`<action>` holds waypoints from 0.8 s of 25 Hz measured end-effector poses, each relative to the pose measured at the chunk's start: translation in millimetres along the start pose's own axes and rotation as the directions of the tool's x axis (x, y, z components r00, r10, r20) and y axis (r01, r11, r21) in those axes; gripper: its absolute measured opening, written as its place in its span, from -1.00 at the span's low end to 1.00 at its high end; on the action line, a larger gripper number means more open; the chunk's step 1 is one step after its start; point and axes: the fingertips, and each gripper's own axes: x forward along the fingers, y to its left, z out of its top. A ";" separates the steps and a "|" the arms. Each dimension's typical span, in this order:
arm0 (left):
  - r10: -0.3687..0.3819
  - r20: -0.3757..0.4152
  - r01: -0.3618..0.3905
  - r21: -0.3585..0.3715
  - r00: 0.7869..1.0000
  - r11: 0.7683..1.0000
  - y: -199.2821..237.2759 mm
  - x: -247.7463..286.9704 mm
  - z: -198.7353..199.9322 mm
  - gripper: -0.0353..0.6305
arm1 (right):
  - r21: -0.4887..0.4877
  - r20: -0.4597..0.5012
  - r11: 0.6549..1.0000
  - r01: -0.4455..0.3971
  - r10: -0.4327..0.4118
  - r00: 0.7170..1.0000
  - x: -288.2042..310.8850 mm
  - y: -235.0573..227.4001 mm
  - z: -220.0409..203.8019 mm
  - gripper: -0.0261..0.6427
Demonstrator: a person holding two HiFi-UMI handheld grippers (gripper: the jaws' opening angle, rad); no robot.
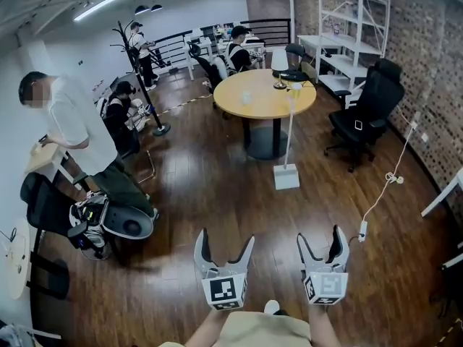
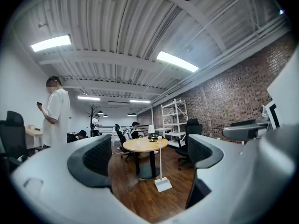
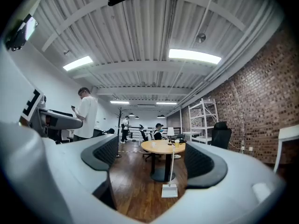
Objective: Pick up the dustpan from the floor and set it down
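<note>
A white dustpan (image 1: 286,176) with a long upright handle stands on the wooden floor in front of the round table (image 1: 264,96). It is well ahead of both grippers. In the head view my left gripper (image 1: 225,238) and right gripper (image 1: 319,235) are held side by side at the bottom, pointing level toward it. Both are open with nothing between their jaws. The left gripper view frames the dustpan (image 2: 163,185) between its spread pads (image 2: 96,157). The right gripper view shows the dustpan (image 3: 170,191) low between its pads (image 3: 201,162).
A black office chair (image 1: 369,114) and white shelving (image 1: 347,27) stand at the right by the brick wall. A white cable with a power strip (image 1: 364,230) trails across the floor on the right. A person (image 1: 72,132) stands at the left beside a dark chair (image 1: 43,208).
</note>
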 end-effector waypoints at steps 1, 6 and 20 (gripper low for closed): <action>-0.005 -0.005 0.005 -0.002 1.000 1.000 -8.4 7.5 -0.9 0.58 | 0.010 -0.008 1.000 -0.002 0.002 1.000 0.8 -11.8 -7.3 0.36; -0.020 -0.052 0.021 0.017 0.998 1.000 -32.7 41.0 -13.5 0.58 | 0.085 -0.065 0.995 0.051 -0.046 0.997 6.4 -61.5 -45.7 0.22; -0.130 -0.071 0.130 -0.016 0.989 0.991 -73.9 165.9 -48.2 0.57 | 0.049 -0.076 0.996 0.081 -0.077 0.994 80.6 -111.8 -64.1 0.20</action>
